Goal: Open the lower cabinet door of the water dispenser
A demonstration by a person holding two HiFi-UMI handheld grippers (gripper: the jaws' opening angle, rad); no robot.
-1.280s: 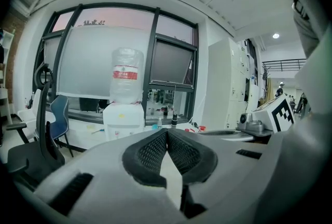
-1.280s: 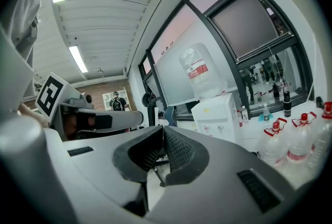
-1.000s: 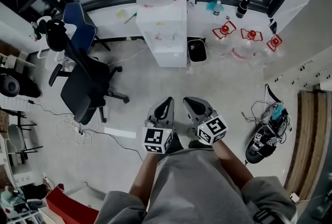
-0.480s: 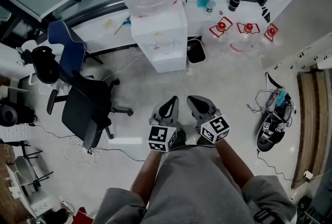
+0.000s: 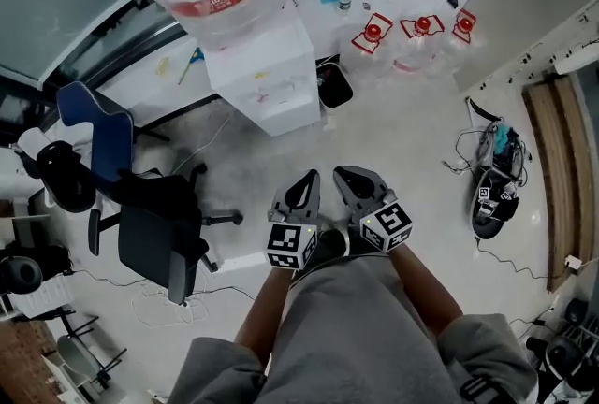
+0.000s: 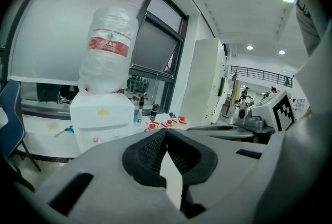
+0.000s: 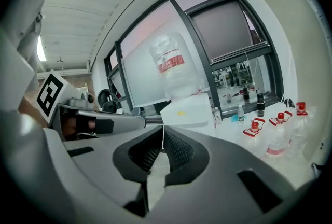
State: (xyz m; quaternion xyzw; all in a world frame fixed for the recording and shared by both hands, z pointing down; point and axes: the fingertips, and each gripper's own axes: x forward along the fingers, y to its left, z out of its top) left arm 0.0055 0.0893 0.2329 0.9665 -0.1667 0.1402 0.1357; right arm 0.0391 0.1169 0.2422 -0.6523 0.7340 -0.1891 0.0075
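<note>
Head view: left tongs (image 5: 305,180) and right tongs (image 5: 350,174) side by side, both pressed together, empty. The dispenser (image 5: 267,79) stands well ahead of both tips, its door unreached. We judge: close in, spread one pair, catch the door edge. Chair (image 5: 154,224) lies left of the left tongs, bin (image 5: 332,86) flanks the dispenser; floor ahead open.

Pale floor (image 5: 402,150) with water dispenser (image 5: 267,79), black office chair (image 5: 154,229), bin (image 5: 332,82), red-capped jugs (image 5: 372,33), loose cables (image 5: 157,304)
</note>
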